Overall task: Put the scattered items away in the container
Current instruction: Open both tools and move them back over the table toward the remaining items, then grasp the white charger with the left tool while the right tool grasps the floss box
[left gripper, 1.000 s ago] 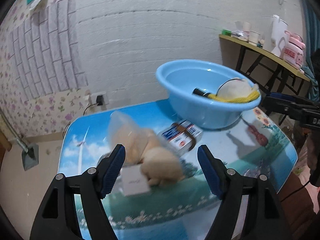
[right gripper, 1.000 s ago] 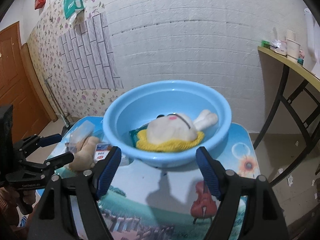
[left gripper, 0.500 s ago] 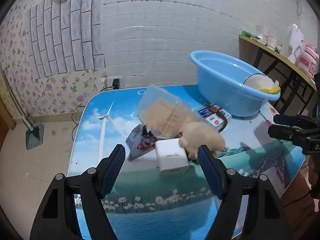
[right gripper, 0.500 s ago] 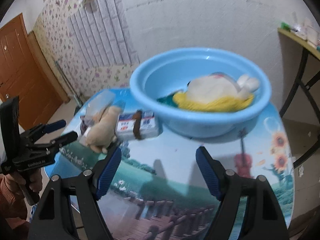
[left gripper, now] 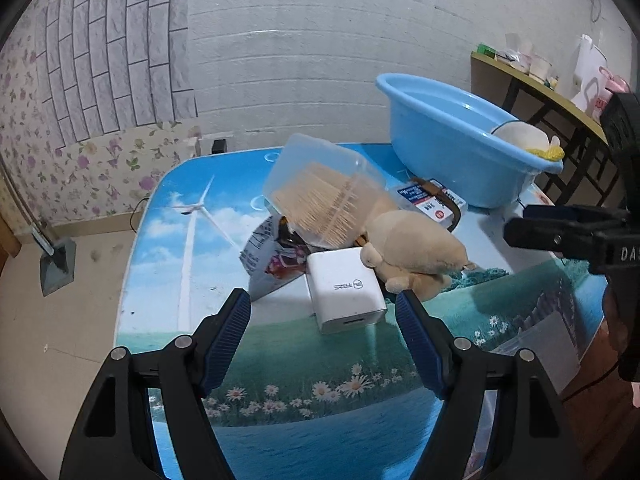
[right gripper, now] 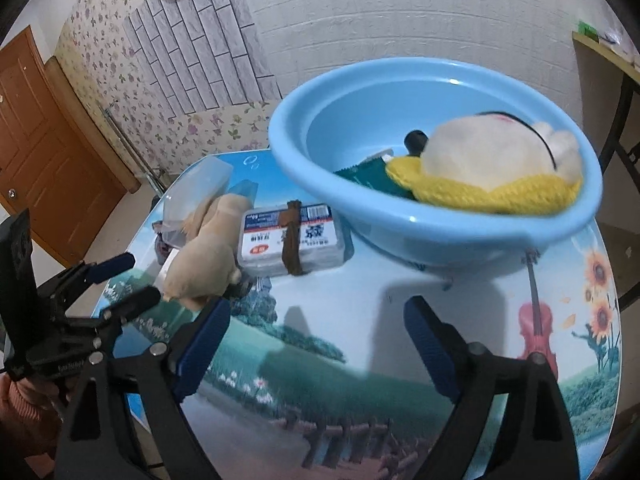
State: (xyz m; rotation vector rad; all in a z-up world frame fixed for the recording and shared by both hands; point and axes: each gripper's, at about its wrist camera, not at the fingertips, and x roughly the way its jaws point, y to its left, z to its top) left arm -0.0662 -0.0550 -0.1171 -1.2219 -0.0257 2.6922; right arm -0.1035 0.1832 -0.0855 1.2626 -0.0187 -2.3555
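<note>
A blue basin [left gripper: 460, 160] [right gripper: 440, 220] stands at the table's far right and holds a white plush with yellow knit [right gripper: 492, 168], a green packet and a dark item. On the table lie a white charger block [left gripper: 346, 290], a tan plush [left gripper: 416, 252] [right gripper: 204, 256], a clear box of toothpicks [left gripper: 320, 196], a foil packet [left gripper: 266, 264] and a banded card box [left gripper: 434, 204] [right gripper: 294, 240]. My left gripper [left gripper: 324, 312] is open, just short of the charger. My right gripper [right gripper: 316, 328] is open and empty, in front of the card box.
The table [left gripper: 176, 216] has a printed landscape cover. A wooden side table [left gripper: 552, 88] with cups and a kettle stands at the right wall. A door [right gripper: 36, 128] is at the left. A dustpan [left gripper: 56, 264] lies on the floor.
My left gripper has swung left and back from the pile, so the charger now lies between its fingers. My right gripper has drawn back from the basin and turned toward the card box.
</note>
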